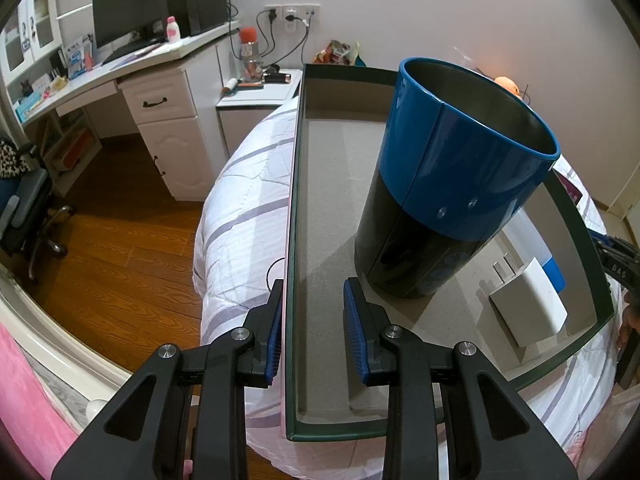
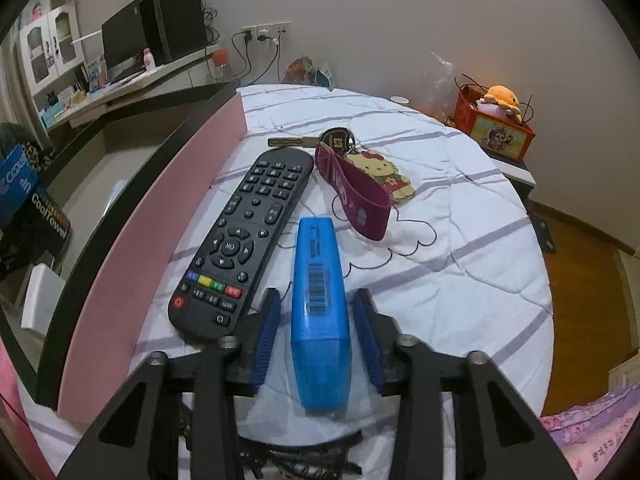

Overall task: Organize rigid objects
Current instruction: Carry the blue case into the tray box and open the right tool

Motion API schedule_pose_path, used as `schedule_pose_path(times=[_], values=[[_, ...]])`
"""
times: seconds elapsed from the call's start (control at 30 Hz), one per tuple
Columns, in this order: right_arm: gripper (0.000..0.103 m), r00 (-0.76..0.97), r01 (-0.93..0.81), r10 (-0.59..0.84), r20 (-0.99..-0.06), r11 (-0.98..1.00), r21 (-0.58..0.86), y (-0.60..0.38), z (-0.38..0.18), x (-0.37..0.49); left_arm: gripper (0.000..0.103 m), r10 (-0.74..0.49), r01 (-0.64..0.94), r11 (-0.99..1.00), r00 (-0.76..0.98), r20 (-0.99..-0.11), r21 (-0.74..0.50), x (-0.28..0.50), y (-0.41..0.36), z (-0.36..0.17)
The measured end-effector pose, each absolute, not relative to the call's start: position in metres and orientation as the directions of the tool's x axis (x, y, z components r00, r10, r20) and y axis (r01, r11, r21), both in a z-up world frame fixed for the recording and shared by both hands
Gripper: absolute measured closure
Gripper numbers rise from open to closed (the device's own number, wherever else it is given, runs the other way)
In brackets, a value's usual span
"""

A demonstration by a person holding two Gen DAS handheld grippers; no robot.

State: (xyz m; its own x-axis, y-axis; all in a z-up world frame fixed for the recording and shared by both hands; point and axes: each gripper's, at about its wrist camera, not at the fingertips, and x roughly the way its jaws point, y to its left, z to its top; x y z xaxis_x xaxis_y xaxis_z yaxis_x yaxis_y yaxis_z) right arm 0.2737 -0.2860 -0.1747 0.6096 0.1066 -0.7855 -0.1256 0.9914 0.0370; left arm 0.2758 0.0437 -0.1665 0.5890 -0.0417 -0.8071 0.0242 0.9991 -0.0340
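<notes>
- Blue pads of the right gripper point(image 2: 316, 320) flank a blue case point(image 2: 318, 308) lying lengthwise away on the quilt point(image 2: 460, 240), narrow gaps either side; barcode legible, text not.
- Left gripper point(image 1: 310, 312) straddles the tray point(image 1: 291, 240) wall, jaws narrow, contact unclear.
- Inside stands a blue-black canister point(image 1: 452, 184), reading "CoolTowel".
- Beyond the case, a remote point(image 2: 244, 240) lies parallel.

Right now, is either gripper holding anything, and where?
Nothing is gripped. Right gripper straddles the blue case, pads off it; left gripper straddles the box wall, inner pad clear.
</notes>
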Motion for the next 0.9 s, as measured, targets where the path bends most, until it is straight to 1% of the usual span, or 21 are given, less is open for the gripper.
schedule_pose_path(times=[0.2,0.37,0.53,0.63,0.77,0.9], values=[[0.076,0.641,-0.127,0.112,-0.759,0.991,0.039,-0.284,-0.160,0.264,0.075,-0.042,0.024,0.999,0.589,-0.807,-0.034,0.276,0.044,-0.167],[0.076,0.697,-0.147,0.122,-0.706,0.989,0.026,-0.273,-0.127,0.255,0.075,-0.043,0.024,0.999,0.589,-0.807,-0.036,0.276,0.043,-0.167],[0.076,0.744,-0.225,0.187,-0.642,0.974,0.022,-0.243,-0.088,0.247,0.075,-0.045,0.024,0.999,0.590,-0.806,-0.038,0.277,0.043,-0.167],[0.076,0.745,-0.283,0.230,-0.626,0.959,0.015,-0.217,-0.078,0.249,0.075,-0.051,0.027,0.999,0.590,-0.806,-0.043,0.278,0.043,-0.167],[0.076,0.714,-0.343,0.263,-0.649,0.939,0.002,-0.181,-0.082,0.263,0.075,-0.056,0.028,0.998,0.590,-0.805,-0.048,0.279,0.043,-0.167],[0.076,0.666,-0.374,0.265,-0.697,0.927,-0.005,-0.152,-0.100,0.280,0.075,-0.061,0.030,0.998,0.590,-0.805,-0.054,0.280,0.045,-0.166]])
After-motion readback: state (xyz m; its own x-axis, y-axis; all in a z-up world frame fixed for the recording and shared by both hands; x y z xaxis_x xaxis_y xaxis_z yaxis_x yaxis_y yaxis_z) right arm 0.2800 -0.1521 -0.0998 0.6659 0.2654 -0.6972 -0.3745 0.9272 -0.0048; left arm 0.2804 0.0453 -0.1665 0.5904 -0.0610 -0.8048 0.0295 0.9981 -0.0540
